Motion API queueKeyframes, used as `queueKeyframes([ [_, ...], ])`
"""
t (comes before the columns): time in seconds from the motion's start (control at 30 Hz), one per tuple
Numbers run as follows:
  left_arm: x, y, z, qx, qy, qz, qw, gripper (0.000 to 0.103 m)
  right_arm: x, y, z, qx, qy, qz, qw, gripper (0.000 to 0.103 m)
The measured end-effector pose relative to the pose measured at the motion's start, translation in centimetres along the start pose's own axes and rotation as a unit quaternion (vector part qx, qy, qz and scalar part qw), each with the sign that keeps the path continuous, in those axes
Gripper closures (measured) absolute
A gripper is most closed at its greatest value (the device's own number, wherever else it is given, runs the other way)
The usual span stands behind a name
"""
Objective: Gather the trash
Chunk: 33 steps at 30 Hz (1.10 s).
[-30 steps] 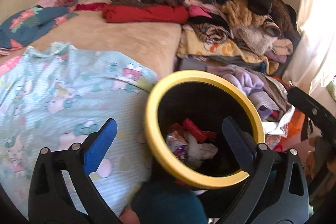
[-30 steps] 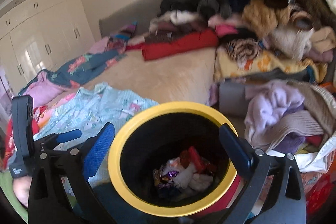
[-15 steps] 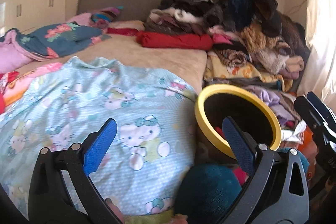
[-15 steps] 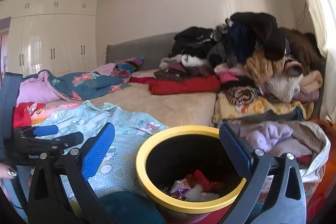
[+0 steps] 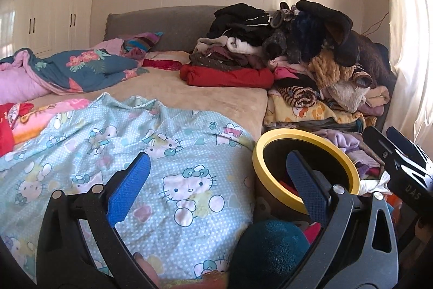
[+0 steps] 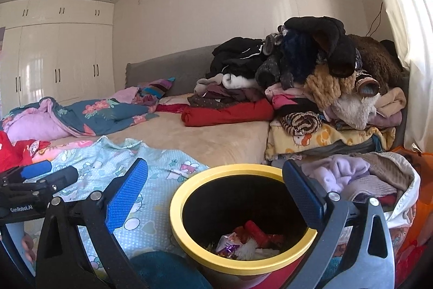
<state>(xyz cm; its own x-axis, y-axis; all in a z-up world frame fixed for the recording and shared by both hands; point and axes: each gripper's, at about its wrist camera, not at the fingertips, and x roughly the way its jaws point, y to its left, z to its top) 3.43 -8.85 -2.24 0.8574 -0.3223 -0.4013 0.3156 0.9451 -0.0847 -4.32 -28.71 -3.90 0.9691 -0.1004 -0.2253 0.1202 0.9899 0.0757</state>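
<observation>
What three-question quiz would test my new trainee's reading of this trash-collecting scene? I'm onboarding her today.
1. True or false: the right gripper holds a wrapper.
2. What colour is the trash bin rim?
3. Which lies beside the bin: (a) Hello Kitty sheet, (b) laptop, (c) chair?

Key: 1. False, both grippers (left gripper) are open and empty. 2. Yellow. 3. (a).

bright daylight from the curtain (image 5: 406,45) at right, blown-out glare there, glossy reflections on wardrobe doors (image 6: 35,72), bin interior (image 6: 243,207) in shadow, sharp focus, fisheye bending, dark corner vignetting
</observation>
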Motion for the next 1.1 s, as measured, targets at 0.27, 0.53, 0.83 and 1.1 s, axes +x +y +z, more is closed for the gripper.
queueKeyframes([
  [0.27, -0.2, 0.2, 0.0, -0.004, -0.003, 0.009, 0.9999, 0.011, -0.1, 0.3, -0.1, -0.003, -0.003, 0.006, 1.0, 0.006],
  [0.53, -0.3, 0.3, 0.1, -0.004, -0.006, 0.012, 0.9999, 0.011, -0.2, 0.5, -0.1, -0.006, -0.004, 0.007, 1.0, 0.006],
  [0.83, -0.3, 0.5, 0.1, -0.002, -0.009, 0.013, 0.9999, 0.011, -0.2, 0.8, -0.2, -0.004, -0.006, 0.01, 1.0, 0.006],
  [1.1, -0.2, 0.5, 0.2, -0.001, -0.009, 0.013, 0.9999, 0.011, -0.2, 1.1, -0.4, -0.006, -0.009, 0.012, 1.0, 0.006],
])
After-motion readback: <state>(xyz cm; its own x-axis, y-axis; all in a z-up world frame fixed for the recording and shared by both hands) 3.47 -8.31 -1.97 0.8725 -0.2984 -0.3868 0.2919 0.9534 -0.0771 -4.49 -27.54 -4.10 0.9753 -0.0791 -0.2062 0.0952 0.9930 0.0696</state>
